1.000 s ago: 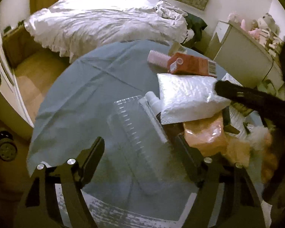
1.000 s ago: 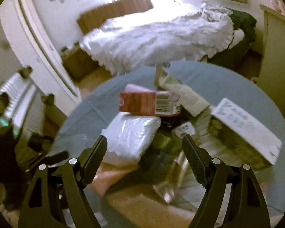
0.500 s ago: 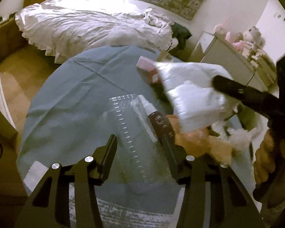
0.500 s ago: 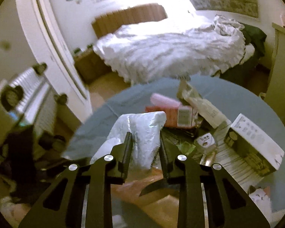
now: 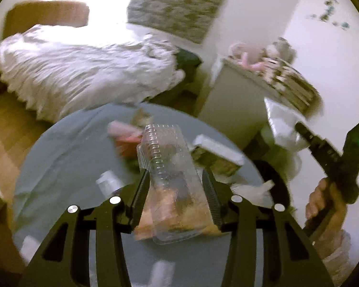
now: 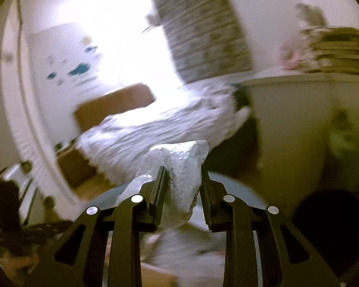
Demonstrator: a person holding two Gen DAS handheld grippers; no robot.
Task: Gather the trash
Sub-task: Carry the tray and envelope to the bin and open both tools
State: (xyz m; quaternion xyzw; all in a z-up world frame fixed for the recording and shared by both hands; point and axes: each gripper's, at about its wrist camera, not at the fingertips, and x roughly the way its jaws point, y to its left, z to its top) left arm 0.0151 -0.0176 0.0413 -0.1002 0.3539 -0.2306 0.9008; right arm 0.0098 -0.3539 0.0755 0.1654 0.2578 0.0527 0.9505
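Note:
A clear ribbed plastic container [image 5: 165, 148] sits between the fingers of my left gripper [image 5: 174, 174], lifted over the round table's blue-grey cloth [image 5: 59, 155]. The jaws are closing and their pads press its sides. An orange bag [image 5: 172, 208] shows through and beneath it. My right gripper [image 6: 182, 169] is shut on a crinkled white padded mailer [image 6: 179, 153], held up in the air with the bed behind it. In the left wrist view that mailer [image 5: 282, 124] hangs off the table's right side, in the gripper carried by a person's hand [image 5: 323, 198].
On the table lie a white-capped bottle [image 5: 106, 183], a red carton [image 5: 126, 143] and a pale box [image 5: 217, 150]. A bed [image 5: 71, 71] stands behind, a white cabinet [image 5: 232, 100] to the right. A dark round opening [image 6: 330, 227] sits low on the right.
Both grippers went from open to shut on their objects and rose. The left lifted the clear container off the cloth; the right carried the white mailer up and off to the right.

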